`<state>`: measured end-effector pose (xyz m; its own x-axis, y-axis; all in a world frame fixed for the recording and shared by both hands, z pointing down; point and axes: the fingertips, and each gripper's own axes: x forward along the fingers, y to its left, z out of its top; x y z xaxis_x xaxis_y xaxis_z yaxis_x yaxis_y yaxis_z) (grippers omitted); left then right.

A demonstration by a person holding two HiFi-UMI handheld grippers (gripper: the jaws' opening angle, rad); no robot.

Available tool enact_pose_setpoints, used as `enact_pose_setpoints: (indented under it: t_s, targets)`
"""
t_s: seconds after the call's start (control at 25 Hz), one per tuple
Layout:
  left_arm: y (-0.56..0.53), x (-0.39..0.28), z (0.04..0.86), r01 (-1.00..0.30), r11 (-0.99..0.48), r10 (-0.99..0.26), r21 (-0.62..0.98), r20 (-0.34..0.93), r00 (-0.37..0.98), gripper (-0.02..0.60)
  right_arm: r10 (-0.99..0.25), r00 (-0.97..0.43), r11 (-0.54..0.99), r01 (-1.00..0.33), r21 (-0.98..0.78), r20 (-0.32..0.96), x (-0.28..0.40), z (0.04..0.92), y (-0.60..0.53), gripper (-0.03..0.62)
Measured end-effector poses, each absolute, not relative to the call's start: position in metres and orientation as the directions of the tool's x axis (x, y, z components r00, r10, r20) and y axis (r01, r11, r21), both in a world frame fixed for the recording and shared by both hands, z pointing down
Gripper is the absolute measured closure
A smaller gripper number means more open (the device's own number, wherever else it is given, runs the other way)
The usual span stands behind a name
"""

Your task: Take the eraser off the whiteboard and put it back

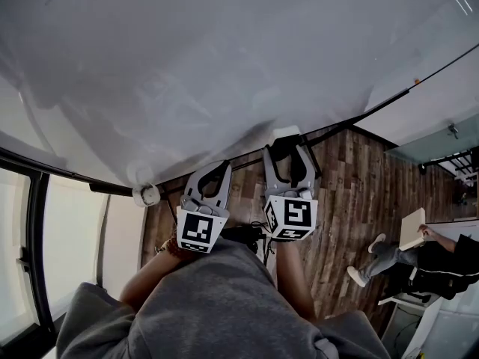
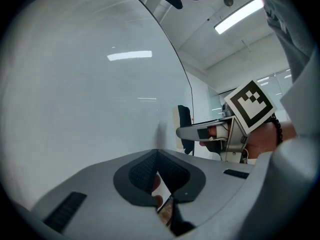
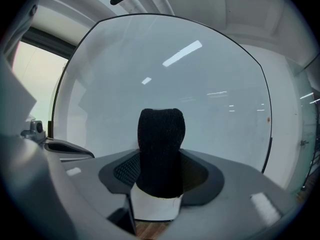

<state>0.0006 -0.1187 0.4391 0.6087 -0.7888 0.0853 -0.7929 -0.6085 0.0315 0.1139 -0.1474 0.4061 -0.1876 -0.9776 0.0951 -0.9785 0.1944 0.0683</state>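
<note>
We held the right gripper (image 1: 288,154) clamped on the eraser (image 3: 161,149), its black felt showing above a white body, close in front of the whiteboard (image 1: 224,66). It possibly touched the board, though we could not be sure. Our left gripper (image 2: 157,173) hovered just beside it, jaws pressed together on nothing.

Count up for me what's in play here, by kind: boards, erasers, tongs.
1 whiteboard
1 eraser
2 tongs: left tongs shut and empty, right tongs clamped on the eraser
Total: 4
</note>
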Motion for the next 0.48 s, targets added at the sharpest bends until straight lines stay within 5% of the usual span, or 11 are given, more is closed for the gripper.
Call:
enact_pose_setpoints:
  t_s: [0.48]
  targets:
    - [-0.11, 0.009, 0.441, -0.774, -0.632, -0.769, 0.036, 0.096, 0.632, 0.575, -0.983, -0.153, 0.16, -0.985, 0.064, 0.1, 0.126, 0.408, -0.131, 0.356]
